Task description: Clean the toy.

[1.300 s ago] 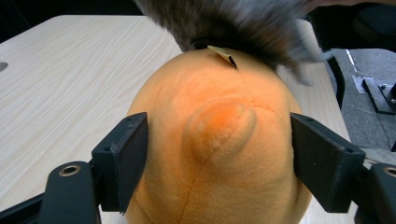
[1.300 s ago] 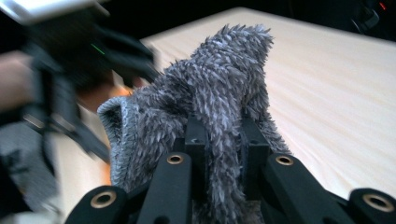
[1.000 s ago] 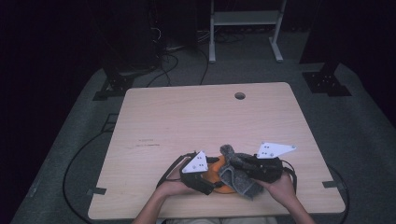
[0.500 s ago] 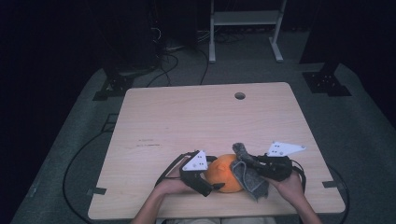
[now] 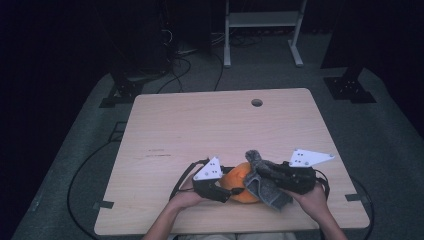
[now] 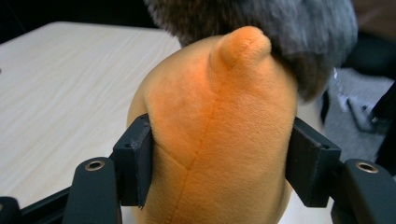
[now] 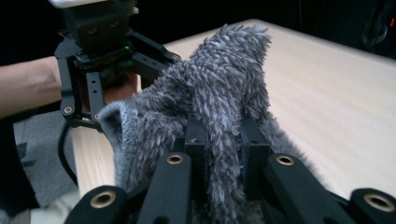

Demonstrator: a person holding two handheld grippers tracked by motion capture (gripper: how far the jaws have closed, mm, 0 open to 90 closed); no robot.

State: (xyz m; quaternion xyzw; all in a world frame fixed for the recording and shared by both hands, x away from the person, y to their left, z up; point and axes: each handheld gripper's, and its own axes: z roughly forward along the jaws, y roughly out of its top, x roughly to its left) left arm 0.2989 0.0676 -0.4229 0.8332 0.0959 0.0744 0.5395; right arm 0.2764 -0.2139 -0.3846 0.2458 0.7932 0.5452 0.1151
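The light wooden worktop (image 5: 200, 130) carries everything near its front edge, on the person's side. There an orange plush toy (image 5: 240, 181) rests on the worktop, well apart from the round cable hole (image 5: 257, 102) near the far edge. A grey fuzzy cloth (image 5: 265, 180) lies draped against the toy's right side and top, touching it. The left gripper (image 5: 231, 191) sits at the toy's left; its jaws have just been closing, and in the left gripper view their pads press into both flanks of the orange plush toy (image 6: 219, 140), so it grasps the toy. The right gripper (image 5: 260, 175), just right of the toy, is clenched on a bunched fold of the grey fuzzy cloth (image 7: 224, 102), pinched tight between its jaws.
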